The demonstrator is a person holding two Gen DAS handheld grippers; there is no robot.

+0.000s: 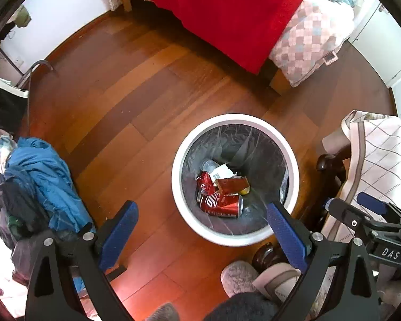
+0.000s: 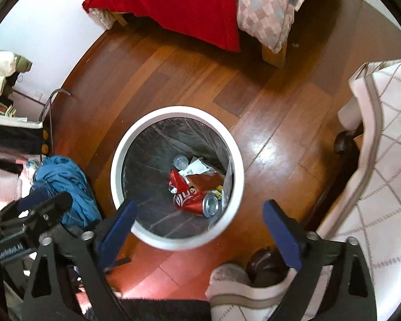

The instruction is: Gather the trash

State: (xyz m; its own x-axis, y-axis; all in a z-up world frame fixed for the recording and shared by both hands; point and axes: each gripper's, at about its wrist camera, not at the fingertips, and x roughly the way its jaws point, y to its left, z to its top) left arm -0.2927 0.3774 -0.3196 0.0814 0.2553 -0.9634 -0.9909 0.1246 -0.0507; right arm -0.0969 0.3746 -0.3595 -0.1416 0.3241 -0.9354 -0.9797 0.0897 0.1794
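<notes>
left wrist view: our left tongs (image 1: 200,223) hang wide and empty above the wood floor (image 1: 136,101), pointing down beside a white bin (image 1: 235,119) w/ a grey liner. the trash lies at the bin's bottom: a red can (image 1: 222,205), crumpled wrappers (image 1: 231,184), a clear bottle (image 1: 209,164).

right wrist view: our right tongs (image 2: 199,215) also gape wide w/ nothing between them, over the bin's near rim, prob. so that anything let go drops straight in.
</notes>
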